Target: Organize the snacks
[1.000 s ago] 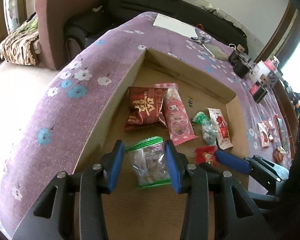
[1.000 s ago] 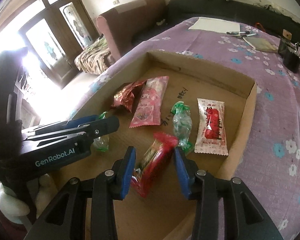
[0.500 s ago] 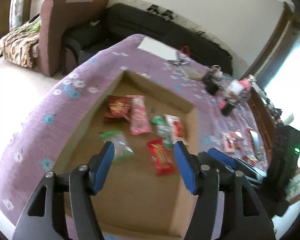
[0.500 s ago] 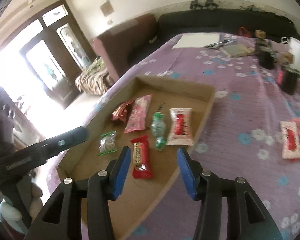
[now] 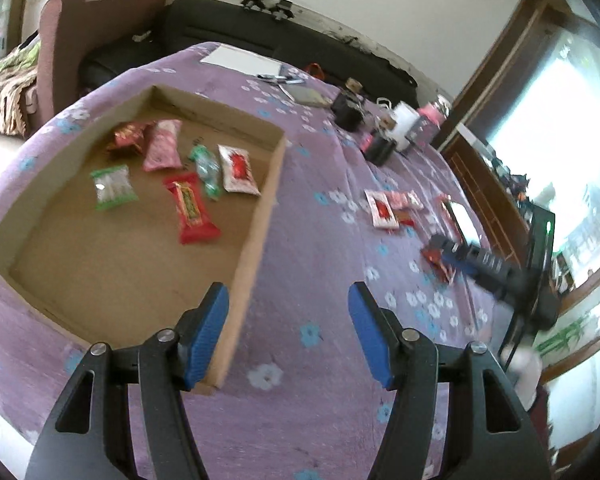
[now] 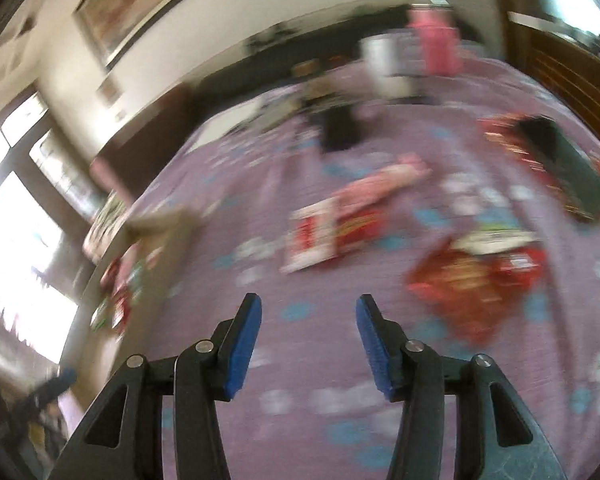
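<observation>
A shallow cardboard box (image 5: 256, 216) lies on the purple flowered tablecloth (image 5: 320, 280) and holds several snacks, among them a red bar (image 5: 190, 210) and a clear green-edged bag (image 5: 112, 187). My left gripper (image 5: 288, 336) is open and empty above the box's near right corner. Loose snacks lie on the cloth to the right: a white-and-red packet (image 5: 382, 210) and a red packet (image 5: 436, 264). My right gripper (image 6: 306, 348) is open and empty over the cloth, short of a white-and-red packet (image 6: 312, 236) and a red bag (image 6: 476, 280). It also shows in the left wrist view (image 5: 456, 258), near the red packet. The right wrist view is blurred.
Black boxes (image 5: 348, 110), a white jar (image 5: 404, 124) and a pink bottle (image 5: 430, 118) stand at the far side of the table. A sheet of paper (image 5: 240, 60) lies at the back. A black sofa (image 5: 260, 28) and an armchair (image 5: 80, 32) stand behind. A dark flat object (image 6: 564, 164) lies at right.
Both grippers let go of their snacks in the box, opened and drew back. The right gripper has swung right toward the loose snacks on the cloth. The left has shifted right.
</observation>
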The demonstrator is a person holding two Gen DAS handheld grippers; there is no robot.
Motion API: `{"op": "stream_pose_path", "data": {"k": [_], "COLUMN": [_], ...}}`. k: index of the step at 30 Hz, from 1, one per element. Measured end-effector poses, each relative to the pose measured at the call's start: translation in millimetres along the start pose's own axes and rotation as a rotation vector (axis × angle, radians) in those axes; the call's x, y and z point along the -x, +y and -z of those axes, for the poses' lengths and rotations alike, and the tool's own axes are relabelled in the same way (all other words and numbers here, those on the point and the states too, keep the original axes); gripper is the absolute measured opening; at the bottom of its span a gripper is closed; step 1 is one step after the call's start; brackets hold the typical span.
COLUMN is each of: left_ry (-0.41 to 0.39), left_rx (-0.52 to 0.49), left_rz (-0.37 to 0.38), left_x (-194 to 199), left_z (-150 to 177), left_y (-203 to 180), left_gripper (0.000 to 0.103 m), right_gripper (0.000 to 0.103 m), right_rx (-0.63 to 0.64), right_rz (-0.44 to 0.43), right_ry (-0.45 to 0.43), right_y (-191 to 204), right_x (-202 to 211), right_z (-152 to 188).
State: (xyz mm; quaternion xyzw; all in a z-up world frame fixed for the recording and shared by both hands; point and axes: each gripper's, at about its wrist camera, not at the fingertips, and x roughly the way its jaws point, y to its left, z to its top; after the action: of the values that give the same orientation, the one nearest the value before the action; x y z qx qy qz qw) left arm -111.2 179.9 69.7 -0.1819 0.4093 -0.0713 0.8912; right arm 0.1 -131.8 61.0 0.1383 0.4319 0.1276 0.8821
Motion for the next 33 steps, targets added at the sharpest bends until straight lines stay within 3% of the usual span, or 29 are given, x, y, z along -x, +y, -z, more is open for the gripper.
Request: {"op": "stream_pose_path", "data": {"k": [5,13,20,26,29,33], "left_ry": [0.037,0.037,0.051,0.060,0.057,0.057], "left_rx": [-0.044,-0.042,-0.017,-0.010,-0.016,-0.014], "left_rz": [-0.014,-0.021,-0.024,-0.007,-0.003,0.001], "left_x": [-14,-18,-20,-20,-18,-15], "left_z": [7,7,6,9,10,11], "left_y": [-13,-8,4,5,3,1], "left_gripper": [0.061,0.061,0.061,0.061,0.061,0.061], "right_gripper": [0.053,0.053,0.054,0.035,0.034,0.037], "right_rx": [-0.048,0.058,0.199,0.297,0.271,0.218], "right_rz": [0.033,0.049,0.207,0.249,0.151,-0.057], "right_ry": [-0.008,0.041,0.083,0.166,0.221,0.337], "right_y": [-29,13,49,65,67,71], "right_x": [-6,-63,-111,-125,-113,-88], "right_z": [-17,-45,-60,-44,-29,-1]}}
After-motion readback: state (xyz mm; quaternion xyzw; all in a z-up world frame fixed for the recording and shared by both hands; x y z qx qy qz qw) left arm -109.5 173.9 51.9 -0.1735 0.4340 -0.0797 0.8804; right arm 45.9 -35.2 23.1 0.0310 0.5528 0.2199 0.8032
